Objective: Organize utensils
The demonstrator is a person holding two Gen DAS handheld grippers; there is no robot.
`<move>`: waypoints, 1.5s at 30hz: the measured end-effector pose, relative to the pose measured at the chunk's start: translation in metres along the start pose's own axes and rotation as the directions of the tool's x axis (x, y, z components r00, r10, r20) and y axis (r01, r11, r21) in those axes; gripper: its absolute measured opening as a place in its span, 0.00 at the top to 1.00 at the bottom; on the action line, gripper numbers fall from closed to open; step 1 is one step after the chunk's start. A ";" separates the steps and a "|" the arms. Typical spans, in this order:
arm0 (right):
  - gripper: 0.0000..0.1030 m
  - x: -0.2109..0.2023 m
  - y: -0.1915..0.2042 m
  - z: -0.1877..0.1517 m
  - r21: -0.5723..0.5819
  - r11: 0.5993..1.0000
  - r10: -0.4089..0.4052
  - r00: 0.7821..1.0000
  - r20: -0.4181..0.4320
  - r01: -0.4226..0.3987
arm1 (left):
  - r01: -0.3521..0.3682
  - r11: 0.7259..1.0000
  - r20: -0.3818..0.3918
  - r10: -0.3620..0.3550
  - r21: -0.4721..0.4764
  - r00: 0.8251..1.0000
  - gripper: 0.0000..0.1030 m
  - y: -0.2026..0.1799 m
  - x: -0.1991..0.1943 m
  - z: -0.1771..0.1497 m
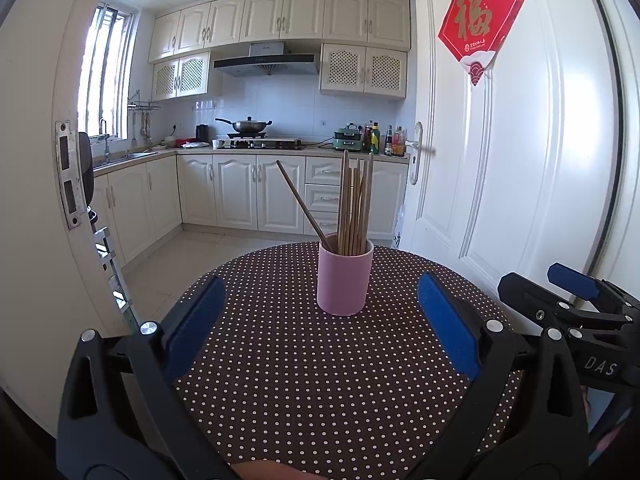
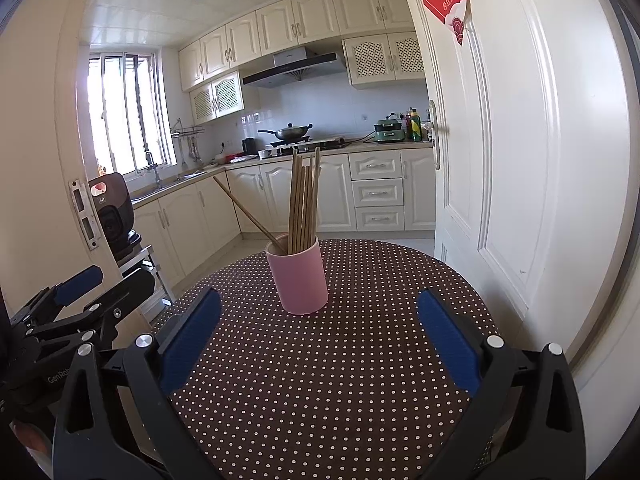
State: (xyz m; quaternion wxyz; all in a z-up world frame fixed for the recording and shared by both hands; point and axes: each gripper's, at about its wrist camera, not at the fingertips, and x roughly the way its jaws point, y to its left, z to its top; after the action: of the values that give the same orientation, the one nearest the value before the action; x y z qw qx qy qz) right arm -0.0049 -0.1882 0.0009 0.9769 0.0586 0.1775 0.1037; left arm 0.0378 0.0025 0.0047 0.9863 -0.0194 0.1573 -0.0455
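On far part of dotted tablecloth (image 1: 304, 380): pink cup (image 1: 345, 280) upright, chopsticks (image 1: 354, 204) bunched inside, one chopstick (image 1: 302, 204) leaning left; left gripper (image 1: 320, 328) and right gripper (image 2: 320, 344) near, both spread wide, empty; risk: nudging cup tips it, spills sticks

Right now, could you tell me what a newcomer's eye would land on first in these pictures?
A pink cup stands upright mid-table on the dotted cloth, packed with chopsticks, one leaning far left. The left gripper and right gripper frame it, both open and empty. A red banner hangs on the white door at right.
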 end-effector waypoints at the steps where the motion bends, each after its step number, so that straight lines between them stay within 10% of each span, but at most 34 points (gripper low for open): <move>1: 0.08 0.000 0.000 0.000 0.001 1.000 0.000 1.000 -0.001 0.000 | 0.000 1.000 -0.001 0.000 0.001 1.000 0.08 0.000 0.000 0.000; 45: 0.08 0.002 -0.001 -0.002 0.012 1.000 -0.005 1.000 -0.013 0.005 | -0.013 1.000 -0.016 0.013 0.001 1.000 0.08 -0.002 0.006 -0.002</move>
State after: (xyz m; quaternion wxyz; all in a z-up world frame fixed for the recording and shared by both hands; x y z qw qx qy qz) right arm -0.0039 -0.1887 -0.0015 0.9756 0.0634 0.1847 0.1004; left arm 0.0427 0.0002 0.0008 0.9853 -0.0178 0.1652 -0.0395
